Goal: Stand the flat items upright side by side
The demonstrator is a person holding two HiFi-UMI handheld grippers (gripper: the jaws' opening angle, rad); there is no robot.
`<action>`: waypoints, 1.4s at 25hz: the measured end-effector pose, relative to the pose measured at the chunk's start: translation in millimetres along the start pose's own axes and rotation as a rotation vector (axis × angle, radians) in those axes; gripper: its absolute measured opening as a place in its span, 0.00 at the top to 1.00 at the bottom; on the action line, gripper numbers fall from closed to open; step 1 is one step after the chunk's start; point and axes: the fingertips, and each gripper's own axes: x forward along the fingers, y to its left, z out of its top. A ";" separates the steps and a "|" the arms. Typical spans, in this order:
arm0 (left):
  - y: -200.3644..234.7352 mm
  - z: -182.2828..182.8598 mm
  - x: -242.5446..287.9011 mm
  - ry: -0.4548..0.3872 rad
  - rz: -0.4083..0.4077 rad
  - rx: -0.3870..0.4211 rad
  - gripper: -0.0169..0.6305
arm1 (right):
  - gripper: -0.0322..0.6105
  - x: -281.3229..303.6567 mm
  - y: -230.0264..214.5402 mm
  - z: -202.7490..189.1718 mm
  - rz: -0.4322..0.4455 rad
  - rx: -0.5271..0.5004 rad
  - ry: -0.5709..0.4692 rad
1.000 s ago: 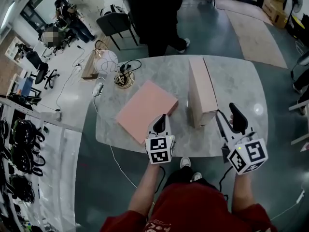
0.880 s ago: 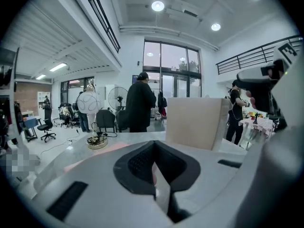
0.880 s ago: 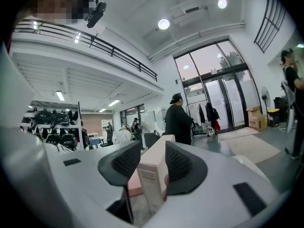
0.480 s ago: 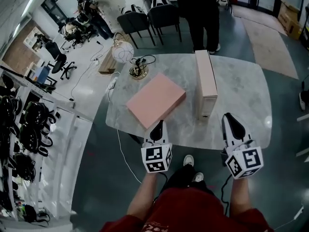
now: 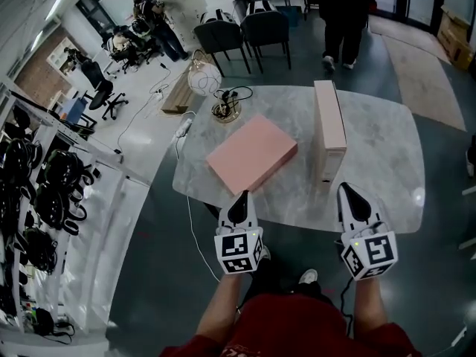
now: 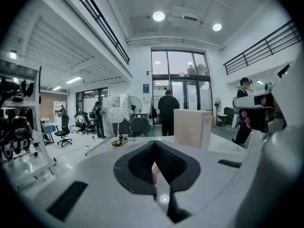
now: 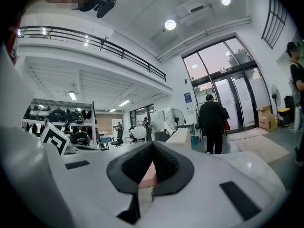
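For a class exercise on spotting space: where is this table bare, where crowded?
Bare marble lies right of the upright box to the table edge. Narrow gap beside the flat pink box. Crowded: far-left corner, cables.

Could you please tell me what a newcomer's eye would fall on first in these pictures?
Most likely the flat pink box lying left of centre on the marble table, and the paler upright box standing on edge to its right, apart from it. Nearer the person, the left gripper and the right gripper hover by the table's near edge, both shut and empty; the right one's jaws have just closed.
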 end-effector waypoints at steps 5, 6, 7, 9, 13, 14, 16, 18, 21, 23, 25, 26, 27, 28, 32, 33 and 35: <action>37.4 2.9 10.4 -0.016 -0.002 -0.003 0.97 | 0.95 37.3 31.0 2.9 0.020 -0.009 -0.011; 47.7 3.6 14.4 -0.018 0.001 -0.002 0.97 | 0.95 49.2 38.6 2.8 0.027 -0.011 -0.011; 58.3 4.1 18.9 -0.018 0.003 -0.001 0.97 | 0.95 61.7 46.0 2.1 0.032 -0.014 -0.007; 79.2 4.4 28.9 -0.017 0.004 0.002 0.97 | 0.95 87.6 59.5 0.1 0.041 -0.021 0.002; 127.5 5.1 48.6 -0.020 0.002 -0.009 0.97 | 0.95 139.9 86.7 -3.4 0.045 -0.036 0.024; 140.2 5.6 53.7 -0.021 0.001 -0.016 0.97 | 0.95 152.3 93.3 -4.5 0.043 -0.039 0.032; 165.0 6.7 63.7 -0.023 -0.002 -0.029 0.97 | 0.95 176.5 106.2 -6.4 0.039 -0.046 0.045; 188.3 7.2 73.7 -0.023 -0.006 -0.037 0.97 | 0.95 199.9 118.5 -7.3 0.036 -0.056 0.053; 216.6 7.9 87.5 -0.023 -0.018 -0.039 0.97 | 0.95 229.5 132.0 -7.3 0.021 -0.075 0.064; 232.2 9.4 95.5 -0.023 -0.028 -0.040 0.97 | 0.95 246.3 137.9 -7.0 0.009 -0.083 0.067; 247.3 11.8 103.4 -0.026 -0.037 -0.040 0.97 | 0.95 261.8 141.9 -7.1 -0.010 -0.088 0.068; 254.6 12.7 106.9 -0.027 -0.041 -0.040 0.97 | 0.95 269.0 143.0 -7.5 -0.022 -0.089 0.070; 261.5 12.6 110.2 -0.027 -0.046 -0.038 0.97 | 0.95 275.9 143.7 -7.9 -0.035 -0.090 0.071; 267.6 11.8 113.3 -0.025 -0.052 -0.038 0.97 | 0.95 282.5 143.7 -8.4 -0.048 -0.091 0.074; 281.6 6.6 125.4 -0.007 -0.082 -0.043 0.97 | 0.95 304.5 138.8 -12.9 -0.089 -0.102 0.090; 283.1 4.2 128.3 -0.001 -0.091 -0.044 0.97 | 0.95 309.1 136.8 -14.9 -0.097 -0.105 0.096; 282.5 -3.0 132.8 0.017 -0.114 -0.046 0.97 | 0.95 316.6 132.5 -20.7 -0.110 -0.117 0.117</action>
